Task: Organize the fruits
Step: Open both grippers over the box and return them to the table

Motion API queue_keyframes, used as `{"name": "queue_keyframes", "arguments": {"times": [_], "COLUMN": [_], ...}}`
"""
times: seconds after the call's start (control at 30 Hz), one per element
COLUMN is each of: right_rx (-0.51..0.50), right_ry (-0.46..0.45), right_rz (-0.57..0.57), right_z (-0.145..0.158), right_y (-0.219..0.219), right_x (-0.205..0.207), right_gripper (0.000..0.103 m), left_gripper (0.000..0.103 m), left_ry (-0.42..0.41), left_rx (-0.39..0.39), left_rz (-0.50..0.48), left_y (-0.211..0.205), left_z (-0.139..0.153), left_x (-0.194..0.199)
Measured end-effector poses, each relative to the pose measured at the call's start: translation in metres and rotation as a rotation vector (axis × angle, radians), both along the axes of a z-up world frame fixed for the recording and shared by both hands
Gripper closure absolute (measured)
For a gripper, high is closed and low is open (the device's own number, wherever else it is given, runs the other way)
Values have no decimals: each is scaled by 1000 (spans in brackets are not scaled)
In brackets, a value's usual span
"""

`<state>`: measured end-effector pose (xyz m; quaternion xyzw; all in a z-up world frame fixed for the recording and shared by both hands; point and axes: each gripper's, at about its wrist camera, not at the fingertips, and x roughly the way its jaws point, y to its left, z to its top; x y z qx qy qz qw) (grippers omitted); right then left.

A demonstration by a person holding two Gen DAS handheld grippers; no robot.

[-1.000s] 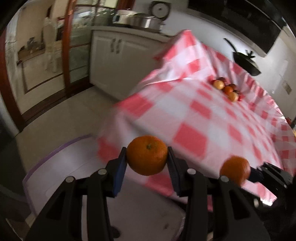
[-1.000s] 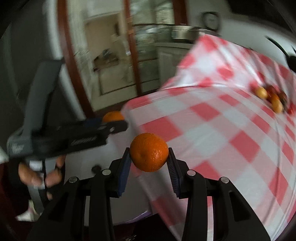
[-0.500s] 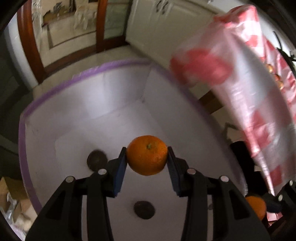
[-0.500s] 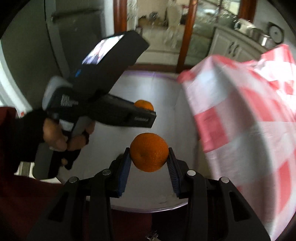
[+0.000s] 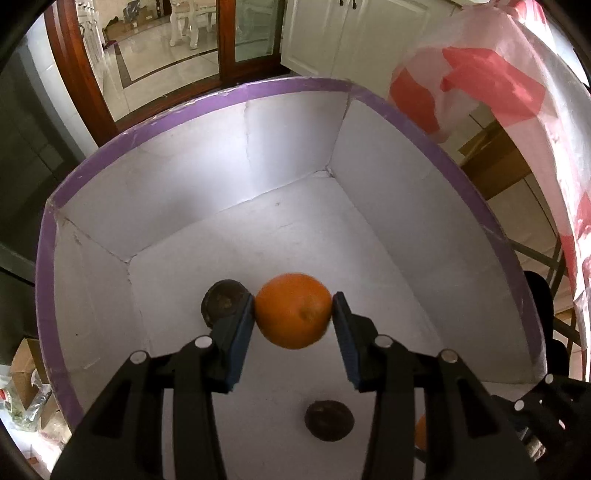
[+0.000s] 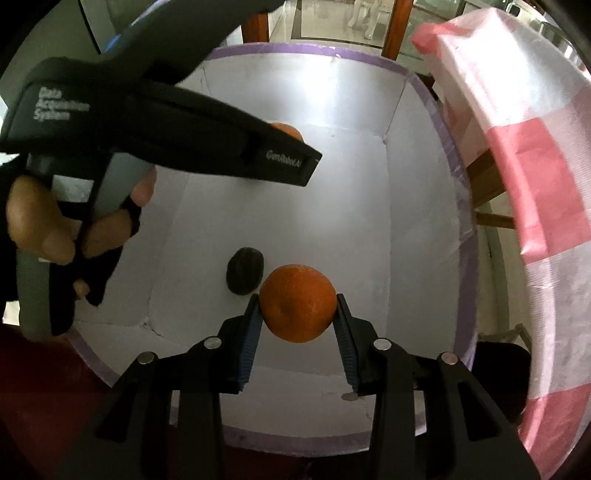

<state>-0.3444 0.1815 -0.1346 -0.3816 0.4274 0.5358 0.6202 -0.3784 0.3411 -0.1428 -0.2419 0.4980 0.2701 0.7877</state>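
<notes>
My left gripper (image 5: 293, 306) is shut on an orange (image 5: 293, 312), pointing steeply down into a white box with a purple rim (image 5: 192, 105). The orange looks slightly blurred. My right gripper (image 6: 298, 306) is shut on a second orange (image 6: 298, 302) over the same box (image 6: 369, 55). Two dark round fruits lie on the box floor, one beside the left finger (image 5: 221, 304) and one nearer (image 5: 328, 421). The right wrist view shows one dark fruit (image 6: 244, 271). There the left gripper (image 6: 299, 147) crosses from the left in a person's hand (image 6: 37, 218), its orange (image 6: 288, 130) peeking above it.
A red and white checked tablecloth (image 5: 517, 92) hangs just right of the box, also in the right wrist view (image 6: 535, 184). Beyond the box are a tiled floor, a wooden door frame (image 5: 225, 40) and white cabinets (image 5: 332, 33). Cardboard boxes (image 5: 22, 369) sit low at the left.
Both grippers swung off the table and sank into the white box, tilting downward with their oranges. The left orange has rolled slightly between the pads.
</notes>
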Motion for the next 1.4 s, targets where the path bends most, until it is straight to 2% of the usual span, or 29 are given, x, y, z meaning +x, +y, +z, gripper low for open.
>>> {"name": "queue_keyframes", "arguments": {"times": [0.03, 0.07, 0.13, 0.17, 0.2, 0.27, 0.63, 0.9, 1.03, 1.2, 1.3, 1.4], "right_rx": [-2, -1, 14, 24, 34, 44, 97, 253, 377, 566, 712, 800], "right_ry": [-2, -7, -17, -21, -22, -28, -55, -39, 7, 39, 16, -36], "right_rz": [4, 6, 10, 10, 11, 9, 13, -1, -29, -103, -202, -314], "right_z": [0, -1, 2, 2, 4, 10, 24, 67, 102, 158, 197, 219], "right_y": [0, 2, -1, -2, -5, 3, 0, -13, -25, -55, -90, -122], "right_x": [-1, -3, -7, -10, -12, -1, -5, -2, 5, 21, 41, 62], "right_gripper": [61, 59, 36, 31, 28, 28, 28, 22, 16, 16, 16, 16], "left_gripper": [52, 38, 24, 22, 22, 21, 15, 7, 5, 2, 2, 2], "left_ry": [-5, -13, -29, -38, -45, -44, -67, -159, -218, -361, -429, -485], "left_rx": [3, 6, 19, 21, 18, 3, -21, -11, 80, 279, 372, 423], "left_rz": [1, 6, 23, 28, 33, 44, 88, 163, 172, 127, 79, -19], "left_y": [-1, -1, -1, -1, -1, 1, 2, 10, 8, -12, -30, -58], "left_z": [1, 3, 8, 10, 11, 10, 13, 32, 64, 127, 157, 187], "left_x": [1, 1, 1, 0, 0, 0, 1, -6, -5, 2, 11, 35]}}
